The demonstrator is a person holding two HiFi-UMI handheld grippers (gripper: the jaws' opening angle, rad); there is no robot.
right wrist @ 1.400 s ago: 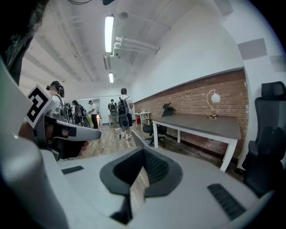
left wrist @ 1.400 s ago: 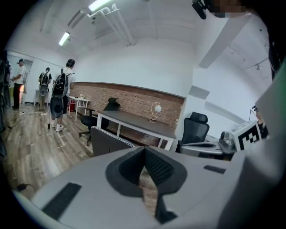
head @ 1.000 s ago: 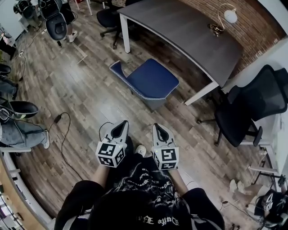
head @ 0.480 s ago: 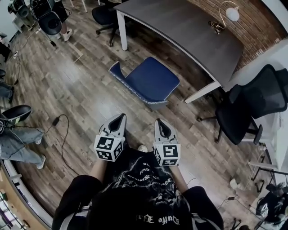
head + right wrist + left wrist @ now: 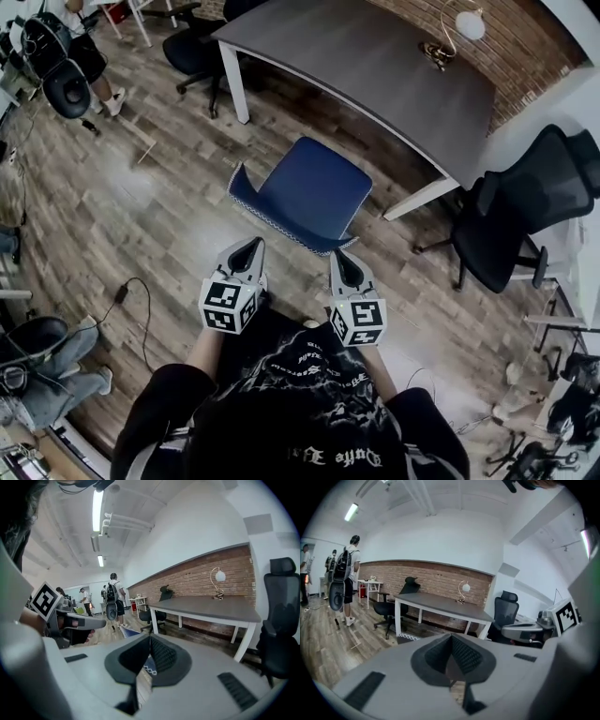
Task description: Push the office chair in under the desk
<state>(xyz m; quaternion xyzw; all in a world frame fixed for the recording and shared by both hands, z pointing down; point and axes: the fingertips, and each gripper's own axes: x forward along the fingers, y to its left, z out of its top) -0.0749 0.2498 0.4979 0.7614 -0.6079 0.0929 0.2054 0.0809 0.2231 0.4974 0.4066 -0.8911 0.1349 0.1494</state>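
Observation:
A blue office chair (image 5: 305, 194) stands on the wood floor just in front of the grey desk (image 5: 375, 66), its patterned back edge turned toward me. In the right gripper view a bit of the chair (image 5: 146, 665) shows between the jaws. My left gripper (image 5: 251, 247) is shut and empty, its tip close to the chair's back edge on the left. My right gripper (image 5: 339, 259) is also shut and empty, just short of the chair's right back corner. The desk (image 5: 440, 603) has white legs and a small lamp (image 5: 450, 37) on top.
A black mesh chair (image 5: 525, 211) stands right of the desk, another black chair (image 5: 192, 47) at its far left end. A person with a backpack (image 5: 342, 588) stands at the left. A cable (image 5: 131, 300) lies on the floor. A seated person's legs (image 5: 47, 375) show at lower left.
I have moved forward: the blue chair now lies right at both gripper tips instead of well ahead. Both grippers stay shut.

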